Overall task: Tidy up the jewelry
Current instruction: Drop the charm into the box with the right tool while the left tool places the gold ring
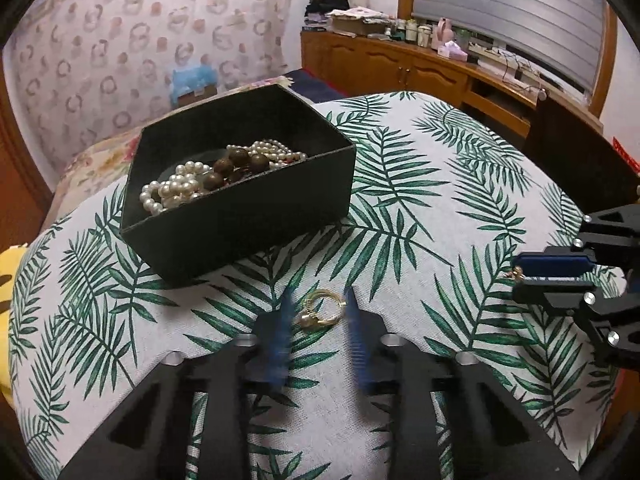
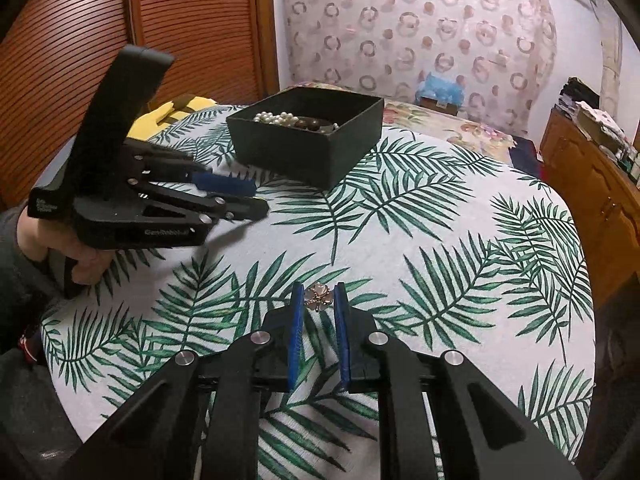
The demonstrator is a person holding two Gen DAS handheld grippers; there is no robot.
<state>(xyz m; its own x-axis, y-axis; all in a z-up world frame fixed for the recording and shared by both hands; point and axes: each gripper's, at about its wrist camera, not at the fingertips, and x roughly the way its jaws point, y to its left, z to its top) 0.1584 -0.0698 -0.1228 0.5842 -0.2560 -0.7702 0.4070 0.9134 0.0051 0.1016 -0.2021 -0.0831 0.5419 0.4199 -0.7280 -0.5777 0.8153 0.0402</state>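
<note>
On the tablecloth (image 1: 400, 208), one ring (image 1: 323, 310) between the parted left tool (image 1: 318, 308); right tool (image 2: 319, 300) clamps one brooch (image 2: 318, 297).

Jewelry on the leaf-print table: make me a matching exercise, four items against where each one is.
Items:
1. pearl strands
2. gold ring
3. flower brooch
4. black box

Places:
A. between the fingers of the right gripper
B. on the tablecloth, between the fingers of the open left gripper
C. inside the box, with brown beads
D. standing on the tablecloth, lid off

Pairs: 1-C, 2-B, 3-A, 4-D
</note>
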